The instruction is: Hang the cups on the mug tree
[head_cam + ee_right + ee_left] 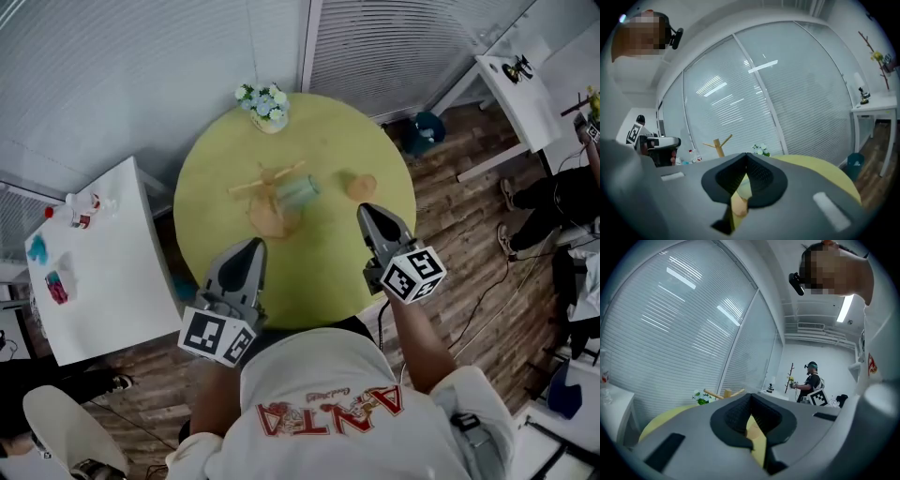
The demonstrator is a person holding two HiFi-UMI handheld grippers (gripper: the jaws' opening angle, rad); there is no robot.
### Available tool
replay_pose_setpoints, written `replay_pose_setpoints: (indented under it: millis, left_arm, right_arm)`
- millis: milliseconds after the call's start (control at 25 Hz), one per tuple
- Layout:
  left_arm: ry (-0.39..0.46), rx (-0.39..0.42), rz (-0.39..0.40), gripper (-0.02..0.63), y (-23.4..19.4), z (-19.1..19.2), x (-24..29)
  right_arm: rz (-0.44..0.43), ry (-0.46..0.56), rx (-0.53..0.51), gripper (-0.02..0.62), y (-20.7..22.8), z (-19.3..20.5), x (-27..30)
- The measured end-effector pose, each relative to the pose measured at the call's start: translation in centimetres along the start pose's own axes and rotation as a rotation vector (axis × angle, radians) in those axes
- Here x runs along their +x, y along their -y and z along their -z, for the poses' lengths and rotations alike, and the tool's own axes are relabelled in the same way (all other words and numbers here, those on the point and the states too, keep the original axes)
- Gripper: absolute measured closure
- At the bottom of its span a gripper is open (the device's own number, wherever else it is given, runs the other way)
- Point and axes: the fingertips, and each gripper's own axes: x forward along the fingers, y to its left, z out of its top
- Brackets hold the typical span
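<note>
Wooden and pale, the mug tree (pixel 270 199) stands near the middle of the round yellow-green table (pixel 319 272); a teal cup (pixel 300 192) sits right against its branches on my right-hand side, though from above I cannot tell whether it hangs from a peg or only leans there; a tan cup (pixel 361 186) stands on the tabletop, apart from the tree and just beyond the nose of the right gripper (pixel 367 214), so I judge it the one left to hang, and the right the natural tool for it; that gripper is closed to the tips with nothing held, its black pads (pixel 726 176) meeting in a peak, and the tan shape showing low in the slot beneath them lies beyond the jaws, not in them; the left gripper (pixel 253 246) hovers over the near edge of the table, aimed at the tree, its pads likewise pressed together and empty; I read both as parked, low and ready; a small bunch of flowers (pixel 264 103) at the far rim is out of the working path; as for writing, the shirt (pixel 328 403) carries "ANTA" in red, upside down from the head view, with a smaller line above it too fine to read; the marker cubes (pixel 415 272) bear only black-and-white squares.
</note>
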Motion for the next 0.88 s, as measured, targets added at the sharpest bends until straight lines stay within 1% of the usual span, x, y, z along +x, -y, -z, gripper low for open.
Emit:
replay_pose_setpoints:
  millis: [120, 240, 480, 720, 880]
  left_arm:
    - [0.012, 0.017, 0.039, 0.597, 0.5, -0.8, 0.4]
    - [0.016, 0.027, 0.068, 0.597, 0.9, -1.5, 0.6]
    - [0.025, 0.054, 0.128, 0.597, 1.7, -2.9, 1.0]
    - [0.033, 0.072, 0.173, 0.597, 2.4, -3.7, 0.8]
    - [0.037, 0.093, 0.170, 0.597, 2.5, -4.2, 0.7]
  right_arm:
    - [0.032, 0.037, -0.069, 0.594, -1.2, -1.7, -1.5]
    - [0.045, 0.076, -0.128, 0.594, -2.8, -3.8, -2.7]
    - [0.076, 0.157, -0.196, 0.594, -5.4, -7.8, -4.7]
    - [0.094, 0.186, -0.248, 0.593, -7.0, -9.5, -5.6]
    - [0.101, 0.187, -0.253, 0.594, -7.1, -9.6, -5.9]
